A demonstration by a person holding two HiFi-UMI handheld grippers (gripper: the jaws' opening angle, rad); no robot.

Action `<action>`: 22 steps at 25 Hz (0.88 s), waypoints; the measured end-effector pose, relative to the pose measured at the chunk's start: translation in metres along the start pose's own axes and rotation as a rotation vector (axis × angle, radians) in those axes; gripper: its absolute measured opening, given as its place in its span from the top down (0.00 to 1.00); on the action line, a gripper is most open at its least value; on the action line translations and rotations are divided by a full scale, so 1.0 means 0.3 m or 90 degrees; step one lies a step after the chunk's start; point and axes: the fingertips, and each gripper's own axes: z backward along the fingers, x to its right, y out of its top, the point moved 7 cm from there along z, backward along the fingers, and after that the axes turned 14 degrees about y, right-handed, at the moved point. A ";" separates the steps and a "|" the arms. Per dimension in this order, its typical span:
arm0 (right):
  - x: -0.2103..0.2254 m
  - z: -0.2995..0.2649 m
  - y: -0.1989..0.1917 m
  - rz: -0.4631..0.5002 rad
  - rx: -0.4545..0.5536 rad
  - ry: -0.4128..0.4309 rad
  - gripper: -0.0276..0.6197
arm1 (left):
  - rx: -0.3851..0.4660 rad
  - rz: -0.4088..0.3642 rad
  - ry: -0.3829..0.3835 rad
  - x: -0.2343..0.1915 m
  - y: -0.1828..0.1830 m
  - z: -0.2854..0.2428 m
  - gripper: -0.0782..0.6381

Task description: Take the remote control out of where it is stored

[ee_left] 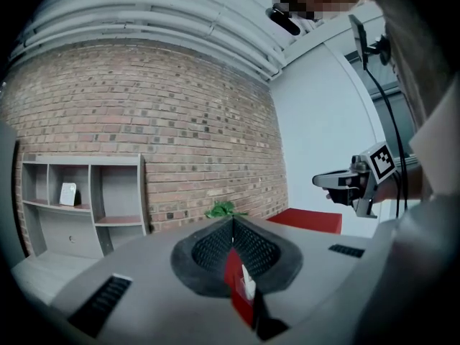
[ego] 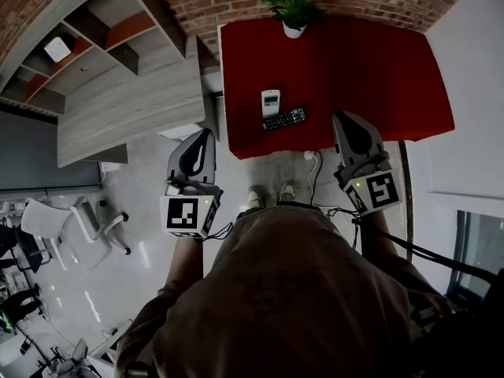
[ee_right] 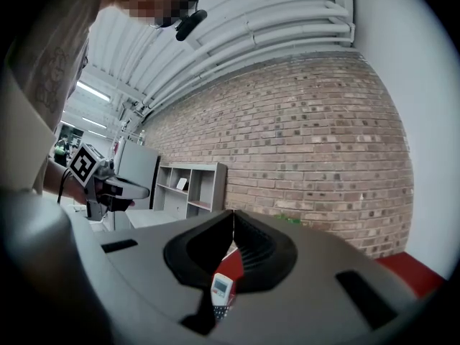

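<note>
Red rectangular table (ego: 354, 69): the black button-covered remote control (ego: 284, 119) lies flat near the table's front edge, out in the open. It sits just beside a slim white remote with a small screen (ego: 270, 101). Green plant in a white pot (ego: 291, 6) at the table's far edge. Left gripper (ego: 207, 135) is off the table's front-left corner, right gripper (ego: 340, 119) at its front edge. Both jaw pairs are closed together, with 0 items between them.

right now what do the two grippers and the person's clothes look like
The left gripper and right gripper are grey tapered shells with black inserts. Each carries a white cube of black square markers and a green light. Black cables run from them. The shirt is brown.
</note>
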 end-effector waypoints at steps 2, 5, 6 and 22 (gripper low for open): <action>0.014 0.009 0.002 0.000 -0.001 -0.007 0.94 | -0.003 -0.006 -0.015 0.020 -0.003 -0.013 0.88; 0.032 0.023 -0.003 -0.011 -0.001 -0.018 0.94 | 0.003 -0.012 -0.032 0.050 -0.001 -0.033 0.88; 0.035 0.023 -0.006 -0.011 -0.002 -0.018 0.94 | 0.005 -0.011 -0.033 0.055 0.002 -0.039 0.88; 0.048 -0.141 -0.045 -0.013 -0.013 -0.023 0.94 | 0.000 -0.016 -0.041 0.051 -0.003 -0.053 0.88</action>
